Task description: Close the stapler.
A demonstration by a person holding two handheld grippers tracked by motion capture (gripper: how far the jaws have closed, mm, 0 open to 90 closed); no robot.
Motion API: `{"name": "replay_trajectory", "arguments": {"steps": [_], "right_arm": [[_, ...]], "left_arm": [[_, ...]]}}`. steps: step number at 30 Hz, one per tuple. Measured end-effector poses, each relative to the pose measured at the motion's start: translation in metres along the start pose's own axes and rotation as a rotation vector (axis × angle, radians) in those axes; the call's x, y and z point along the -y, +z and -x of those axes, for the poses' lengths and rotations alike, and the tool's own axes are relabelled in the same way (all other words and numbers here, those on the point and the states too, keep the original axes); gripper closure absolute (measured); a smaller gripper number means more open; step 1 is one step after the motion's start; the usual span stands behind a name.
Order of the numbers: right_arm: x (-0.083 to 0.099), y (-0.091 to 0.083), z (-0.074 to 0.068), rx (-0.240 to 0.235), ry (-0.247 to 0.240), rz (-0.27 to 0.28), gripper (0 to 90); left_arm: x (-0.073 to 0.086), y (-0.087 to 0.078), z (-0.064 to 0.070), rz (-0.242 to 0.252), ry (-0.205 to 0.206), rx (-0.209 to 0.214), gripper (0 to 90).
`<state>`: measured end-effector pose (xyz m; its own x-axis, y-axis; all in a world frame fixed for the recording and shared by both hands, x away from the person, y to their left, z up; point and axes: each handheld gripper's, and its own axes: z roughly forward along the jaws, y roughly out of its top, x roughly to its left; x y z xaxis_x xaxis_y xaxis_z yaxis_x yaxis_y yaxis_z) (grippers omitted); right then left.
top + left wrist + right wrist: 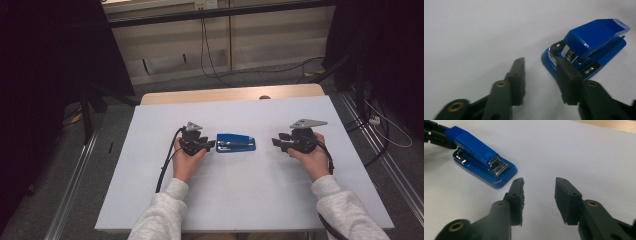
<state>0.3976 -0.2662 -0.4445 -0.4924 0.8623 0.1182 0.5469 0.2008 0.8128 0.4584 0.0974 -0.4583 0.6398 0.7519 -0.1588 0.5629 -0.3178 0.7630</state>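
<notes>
A blue stapler [236, 142] lies flat on the white table top [240, 200], between my two grippers. My left gripper [209, 145] is just left of it, open, its jaws pointing at the stapler's rear end. In the left gripper view the stapler [589, 45] sits ahead and to the right, with one fingertip [564, 65] close beside its base; my left gripper [540, 62] holds nothing. My right gripper [276, 142] is open a short way right of the stapler. In the right gripper view the stapler [481, 157] lies ahead to the left of my right gripper [539, 181], apart from it.
The table's wooden far edge [230, 94] shows beyond the white sheet. Black cables [210, 50] run over the grey floor behind the table, and metal rails [75, 185] flank it on both sides. Dark curtains stand at the left and right.
</notes>
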Motion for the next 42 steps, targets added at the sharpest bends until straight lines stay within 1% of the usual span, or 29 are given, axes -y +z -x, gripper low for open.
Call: {"name": "replay_trajectory", "arguments": {"steps": [1, 2, 3, 4, 5, 7, 8, 9, 10, 11, 12, 14, 16, 18, 22, 23, 25, 26, 27, 29, 31, 32, 34, 36, 38, 41, 42], "right_arm": [[0.001, -0.002, 0.001, -0.011, 0.009, 0.006, 55.7], [0.001, -0.003, 0.001, -0.017, 0.019, 0.013, 52.5], [0.001, -0.005, 0.001, -0.017, 0.02, 0.01, 49.9], [0.001, -0.006, 0.0, -0.019, 0.021, 0.013, 47.9], [0.001, -0.008, 0.0, -0.022, 0.018, 0.022, 45.4], [0.001, -0.01, -0.002, -0.024, 0.021, 0.022, 41.2], [0.001, -0.011, -0.002, -0.025, 0.02, 0.025, 38.9], [0.001, -0.013, -0.003, -0.032, 0.024, 0.031, 36.6], [0.001, -0.015, -0.005, -0.031, 0.028, 0.034, 34.5], [0.001, -0.016, -0.006, -0.032, 0.024, 0.032, 33.9], [0.001, -0.018, -0.008, -0.039, 0.021, 0.031, 33.2], [0.002, -0.022, -0.011, -0.046, 0.015, 0.031, 29.7], [0.003, -0.026, -0.015, -0.063, 0.001, 0.034, 29.3], [0.006, -0.031, -0.02, -0.064, -0.017, 0.024, 26.8], [0.014, -0.043, -0.026, -0.078, -0.029, 0.018, 24.6], [0.016, -0.046, -0.026, -0.084, -0.026, 0.023, 23.2], [0.02, -0.051, -0.026, -0.097, 0.002, 0.032, 22.7], [0.022, -0.054, -0.027, -0.096, -0.002, 0.031, 22.1], [0.024, -0.057, -0.028, -0.094, -0.009, 0.029, 21.8], [0.027, -0.061, -0.03, -0.088, -0.027, 0.026, 20.8], [0.031, -0.065, -0.032, -0.091, -0.03, 0.028, 20.3], [0.032, -0.066, -0.032, -0.091, -0.033, 0.026, 19.6], [0.034, -0.069, -0.034, -0.084, -0.031, 0.023, 17.3], [0.036, -0.073, -0.033, -0.081, -0.036, 0.028, 17.2], [0.037, -0.076, -0.033, -0.084, -0.029, 0.029, 17.2], [0.04, -0.081, -0.033, -0.082, -0.038, 0.028, 16.9], [0.04, -0.083, -0.033, -0.087, -0.038, 0.032, 16.9]], "left_arm": [[0.0, -0.003, -0.001, 0.004, 0.011, -0.001, 53.2], [0.001, -0.005, -0.001, 0.01, -0.003, 0.004, 51.1], [0.001, -0.007, -0.001, 0.015, -0.008, 0.005, 46.3], [0.002, -0.009, -0.001, 0.017, -0.008, 0.006, 43.3], [0.002, -0.011, -0.002, 0.012, 0.004, 0.007, 42.6], [0.003, -0.016, -0.002, 0.024, 0.001, 0.015, 37.3], [0.003, -0.019, -0.002, 0.032, 0.0, 0.023, 36.8], [0.003, -0.022, -0.002, 0.04, -0.007, 0.024, 36.0], [0.003, -0.025, -0.002, 0.054, -0.017, 0.028, 33.1], [0.003, -0.028, -0.002, 0.056, -0.023, 0.038, 29.5], [0.003, -0.031, -0.003, 0.062, -0.023, 0.049, 28.1], [0.005, -0.036, -0.003, 0.06, -0.021, 0.049, 25.0], [0.007, -0.042, -0.003, 0.06, -0.03, 0.056, 21.9], [0.008, -0.049, -0.003, 0.075, -0.034, 0.064, 21.1], [0.013, -0.063, -0.005, 0.1, -0.026, 0.063, 17.9], [0.015, -0.066, -0.006, 0.107, -0.029, 0.061, 16.9], [0.018, -0.071, -0.009, 0.108, -0.022, 0.053, 15.7], [0.019, -0.074, -0.009, 0.112, -0.023, 0.051, 13.9], [0.02, -0.077, -0.01, 0.113, -0.012, 0.051, 13.9], [0.024, -0.082, -0.011, 0.133, -0.02, 0.05, 13.5], [0.026, -0.087, -0.012, 0.133, -0.022, 0.052, 13.1], [0.028, -0.09, -0.012, 0.13, -0.014, 0.051, 12.8], [0.03, -0.095, -0.012, 0.14, -0.021, 0.043, 11.8], [0.033, -0.101, -0.012, 0.156, -0.024, 0.04, 11.7], [0.036, -0.107, -0.013, 0.163, -0.014, 0.045, 11.4], [0.04, -0.113, -0.014, 0.169, -0.004, 0.037, 10.4], [0.041, -0.116, -0.014, 0.169, -0.002, 0.042, 10.4]]}}
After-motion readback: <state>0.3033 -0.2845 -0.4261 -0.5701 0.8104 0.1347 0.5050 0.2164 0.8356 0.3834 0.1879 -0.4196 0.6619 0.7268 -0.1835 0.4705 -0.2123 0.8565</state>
